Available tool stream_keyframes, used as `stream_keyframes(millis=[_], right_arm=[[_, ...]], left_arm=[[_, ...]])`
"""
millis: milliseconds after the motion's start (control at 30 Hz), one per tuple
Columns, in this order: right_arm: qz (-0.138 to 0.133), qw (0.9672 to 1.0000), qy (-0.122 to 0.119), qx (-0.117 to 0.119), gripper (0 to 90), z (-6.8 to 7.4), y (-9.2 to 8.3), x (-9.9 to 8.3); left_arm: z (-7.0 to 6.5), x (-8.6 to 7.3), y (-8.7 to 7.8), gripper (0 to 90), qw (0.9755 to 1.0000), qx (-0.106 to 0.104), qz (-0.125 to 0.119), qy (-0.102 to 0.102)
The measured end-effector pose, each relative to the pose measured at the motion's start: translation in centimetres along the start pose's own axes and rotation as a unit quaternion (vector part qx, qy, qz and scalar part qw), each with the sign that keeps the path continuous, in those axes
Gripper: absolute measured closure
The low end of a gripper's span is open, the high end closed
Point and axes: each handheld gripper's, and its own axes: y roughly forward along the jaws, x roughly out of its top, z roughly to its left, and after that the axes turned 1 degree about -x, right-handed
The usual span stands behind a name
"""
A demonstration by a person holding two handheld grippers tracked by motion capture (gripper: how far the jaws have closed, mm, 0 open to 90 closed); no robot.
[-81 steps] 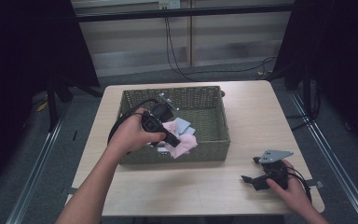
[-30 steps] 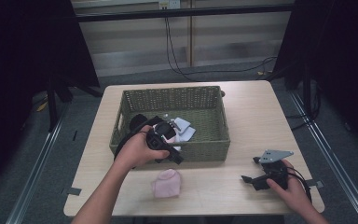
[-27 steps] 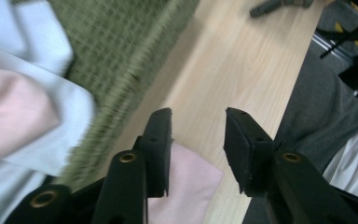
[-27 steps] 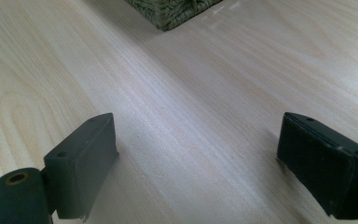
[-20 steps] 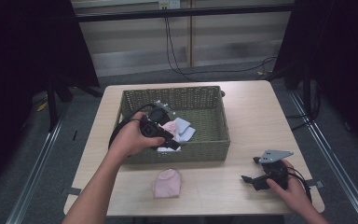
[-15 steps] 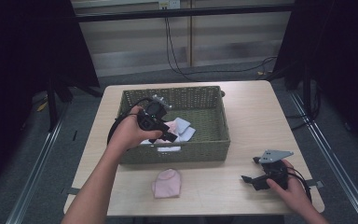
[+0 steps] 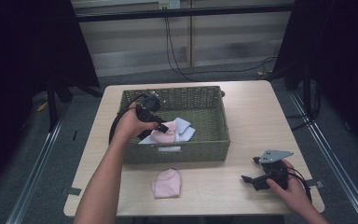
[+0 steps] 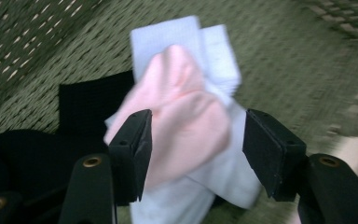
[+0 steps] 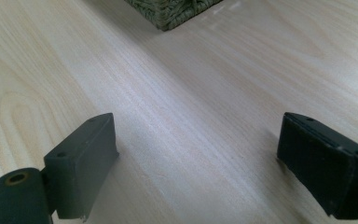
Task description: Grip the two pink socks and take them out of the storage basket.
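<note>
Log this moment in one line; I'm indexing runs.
left tool: open over pink sock in basket | right tool: open, on table

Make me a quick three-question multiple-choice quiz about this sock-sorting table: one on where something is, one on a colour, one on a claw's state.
1. Where does the folded pink sock outside the basket lie?
A. on the table in front of the wicker basket
B. on the floor
C. in the right claw

2. What colour is the sock between the left claw jaws?
A. green
B. pink
C. yellow

3. How is the right claw?
A. shut on a sock
B. shut on the basket rim
C. open above the bare table

Key: 1 A, it rests on the tabletop by the near wall. 2 B, pink cloth sits between the jaws. 3 C, its jaws stand wide with nothing between them.
</note>
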Motion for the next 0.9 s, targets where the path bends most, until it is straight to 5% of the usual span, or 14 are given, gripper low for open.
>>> stream_keyframes(millis=[333,433,733,900], right_arm=[[0.0,1.0,0.0,0.0,11.0,0.0,0.0,0.0],[0.0,1.0,0.0,0.0,11.1,0.0,0.0,0.0],[-0.001,1.0,-0.001,0.0,11.1,0.0,0.0,0.0],[-0.001,1.0,0.0,0.0,11.1,0.0,0.0,0.0]], left_arm=[[1.9,-0.3,3.1,44.7,0.9995,0.002,0.015,-0.027],[2.2,-0.2,3.7,46.9,0.9997,-0.003,0.018,-0.019],[1.9,0.5,3.9,85.8,0.9978,-0.017,0.059,-0.027],[1.8,1.0,2.4,87.6,0.9976,-0.016,0.05,-0.045]])
